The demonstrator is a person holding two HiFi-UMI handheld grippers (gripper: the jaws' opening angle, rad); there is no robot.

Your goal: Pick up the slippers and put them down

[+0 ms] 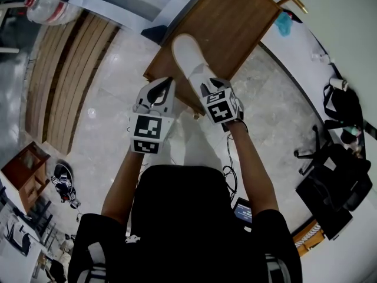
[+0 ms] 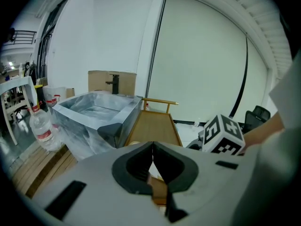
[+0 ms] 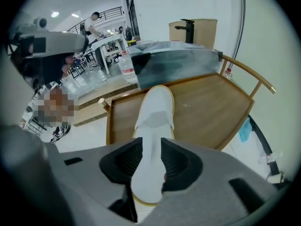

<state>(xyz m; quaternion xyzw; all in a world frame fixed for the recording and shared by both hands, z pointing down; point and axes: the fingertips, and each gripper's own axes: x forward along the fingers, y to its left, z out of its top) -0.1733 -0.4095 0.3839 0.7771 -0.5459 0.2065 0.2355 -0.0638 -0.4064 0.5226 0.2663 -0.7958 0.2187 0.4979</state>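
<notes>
One white slipper (image 3: 153, 119) lies on the wooden worktop (image 3: 207, 107), heel toward its near edge. The right gripper (image 3: 151, 145) is spread around that heel, and the left gripper (image 2: 153, 149) is pressed together, empty. The slipper looks light and floppy, so I'd pinch the sole.

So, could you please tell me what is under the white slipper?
The wooden table shows under the front half of the slipper. What lies beneath its heel is hidden by the slipper and the right tool around it.
</notes>
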